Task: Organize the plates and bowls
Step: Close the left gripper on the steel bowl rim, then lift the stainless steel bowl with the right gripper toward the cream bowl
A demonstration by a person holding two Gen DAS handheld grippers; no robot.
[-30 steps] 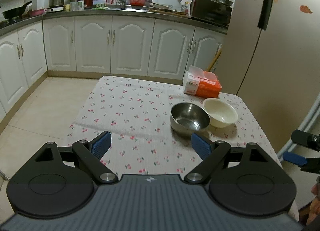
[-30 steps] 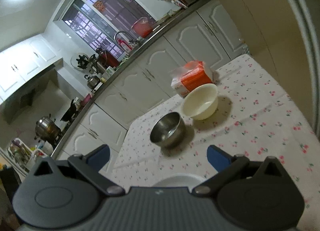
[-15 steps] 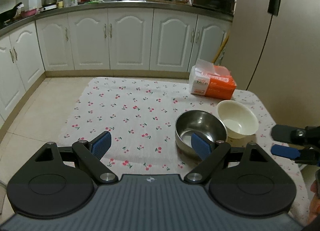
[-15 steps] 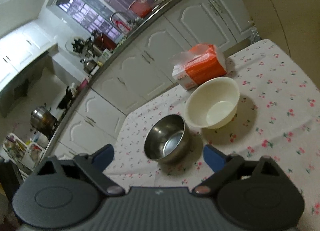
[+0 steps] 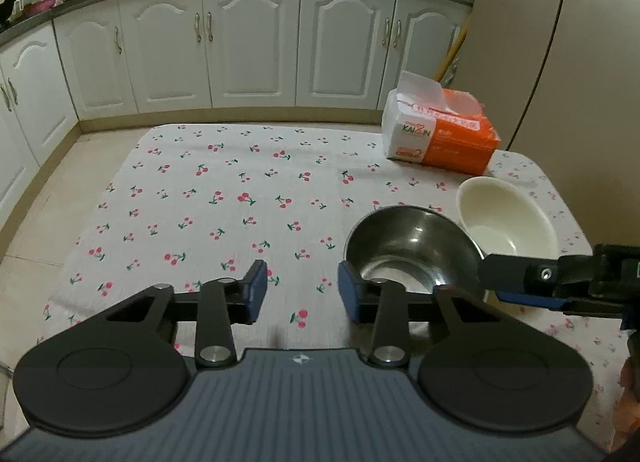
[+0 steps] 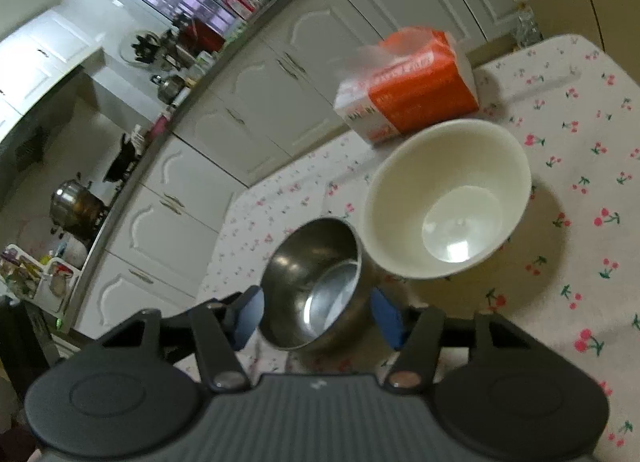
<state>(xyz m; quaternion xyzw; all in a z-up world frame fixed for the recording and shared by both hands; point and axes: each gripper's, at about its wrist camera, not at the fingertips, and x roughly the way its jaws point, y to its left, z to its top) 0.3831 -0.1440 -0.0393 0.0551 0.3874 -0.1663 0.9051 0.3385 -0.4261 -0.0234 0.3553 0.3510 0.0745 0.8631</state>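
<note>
Steel bowl (image 6: 316,282) looked light, rigid, slick; best pinched at rim. Right gripper (image 6: 316,316) closing around it, pads not pressing yet. Left gripper (image 5: 302,294) closing on nothing.

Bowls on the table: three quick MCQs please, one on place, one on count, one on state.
1. The steel bowl sits where, against the cream bowl, in the left wrist view?
A. behind it
B. left of it
C. inside it

2. How many bowls on the tablecloth?
A. one
B. two
C. three

3. What is in the cream bowl?
A. nothing
B. a spoon
C. tissues

B: the steel bowl is close by the cream bowl's left side.
B: one steel and one cream bowl, besides the tissue pack.
A: its inside shows bare.
</note>
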